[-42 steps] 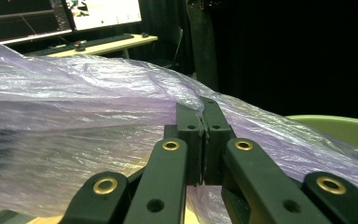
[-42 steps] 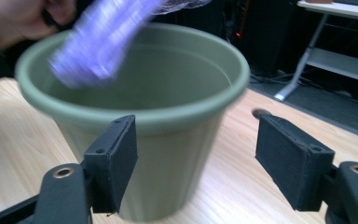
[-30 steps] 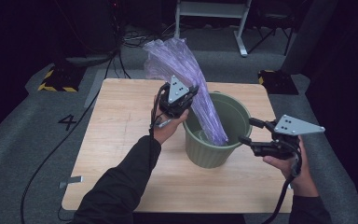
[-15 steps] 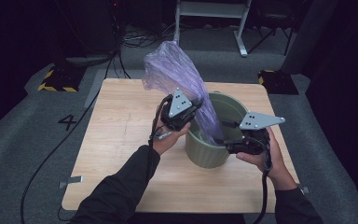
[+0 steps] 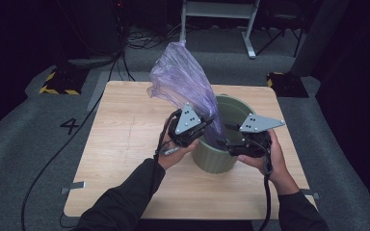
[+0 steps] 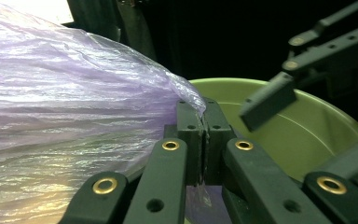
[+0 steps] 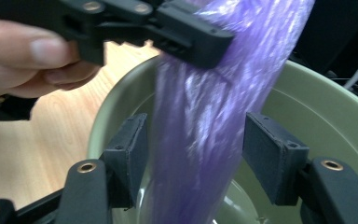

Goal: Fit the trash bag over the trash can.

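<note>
Over table (image 5: pixel 125 144): one bag (image 5: pixel 183 82), one bin (image 5: pixel 221 161)

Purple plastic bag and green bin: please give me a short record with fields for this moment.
bag: purple plastic bag, lower end inside the bin, upper part sticking up and out
bin: green bin, upright on the wooden table
left gripper: shut on the bag
right gripper: jaws either side of the bag, not pressing; have just been closing

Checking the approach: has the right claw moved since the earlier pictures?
Yes. The right claw moved leftward from beyond the green bin's right side to its rim, astride the purple bag.
</note>
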Available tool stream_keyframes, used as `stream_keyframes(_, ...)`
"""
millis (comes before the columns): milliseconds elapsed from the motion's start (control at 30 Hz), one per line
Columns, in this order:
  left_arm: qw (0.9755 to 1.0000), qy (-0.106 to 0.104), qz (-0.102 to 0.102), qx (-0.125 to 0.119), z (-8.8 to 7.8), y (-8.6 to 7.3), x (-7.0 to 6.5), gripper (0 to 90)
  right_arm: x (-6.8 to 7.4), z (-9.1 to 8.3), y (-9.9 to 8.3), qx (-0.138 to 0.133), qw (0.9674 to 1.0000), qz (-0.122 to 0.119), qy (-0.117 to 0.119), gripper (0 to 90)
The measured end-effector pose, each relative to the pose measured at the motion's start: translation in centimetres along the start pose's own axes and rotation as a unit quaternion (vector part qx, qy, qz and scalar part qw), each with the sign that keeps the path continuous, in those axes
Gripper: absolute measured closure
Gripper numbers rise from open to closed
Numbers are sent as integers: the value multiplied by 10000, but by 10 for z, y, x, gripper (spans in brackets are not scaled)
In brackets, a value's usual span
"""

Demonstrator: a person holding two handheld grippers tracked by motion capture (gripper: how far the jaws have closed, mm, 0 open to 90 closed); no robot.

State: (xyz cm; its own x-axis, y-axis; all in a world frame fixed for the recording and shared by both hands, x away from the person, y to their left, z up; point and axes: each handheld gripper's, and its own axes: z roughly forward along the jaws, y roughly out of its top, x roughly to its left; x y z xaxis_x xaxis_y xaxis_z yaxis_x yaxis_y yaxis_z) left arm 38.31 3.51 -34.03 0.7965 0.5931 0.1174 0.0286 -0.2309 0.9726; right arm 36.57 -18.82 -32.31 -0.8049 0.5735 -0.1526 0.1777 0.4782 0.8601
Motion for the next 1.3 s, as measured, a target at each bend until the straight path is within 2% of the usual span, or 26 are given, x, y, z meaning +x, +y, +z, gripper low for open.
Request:
stream_keyframes(100,10000,-89,-9,-34,-2,0,-4,881,1,4,0,37,10000,18,-42,469)
stream_keyframes(300,9998,-172,28,-105,-5,1,-8,863,2,6,-2,-27,9998,-93,-152,741)
stream_keyframes(367,9997,-224,23,-114,-7,0,-7,830,2,5,-3,-95,9998,-132,-140,821)
stream_keyframes(467,9997,-207,19,-146,-10,-4,-6,746,2,4,-5,-125,9997,-185,-108,887)
stream_keyframes(500,9997,-179,-21,-142,-11,-5,-5,681,3,4,-6,-120,9996,-227,-133,897)
stream_keyframes(567,9993,-284,-181,-152,-15,-9,-1,552,2,3,-8,-164,9995,-232,-117,900)
stream_keyframes(633,9991,-281,-291,-120,-20,-11,2,447,1,1,-9,-160,9995,-254,-132,900)
stream_keyframes(733,9991,-269,-320,-116,-32,-14,6,320,-1,-1,-11,-155,9995,-251,-138,900)
stream_keyframes(867,9988,-165,-431,-133,-48,-18,17,257,-2,-3,-12,-194,9994,-235,-138,900)
stream_keyframes(1033,9974,17,-698,-199,-64,-21,42,216,-2,-7,-14,-222,9992,-301,-125,900)
stream_keyframes(1133,9968,264,-696,-275,-71,-21,58,191,-2,-9,-16,-193,9991,-364,-118,900)
stream_keyframes(1267,9936,268,-1035,-359,-76,-22,83,154,-2,-11,-18,-144,9988,-453,-128,900)
stream_keyframes(1300,9926,344,-1104,-374,-77,-22,87,154,-2,-12,-18,-141,9987,-478,-128,900)
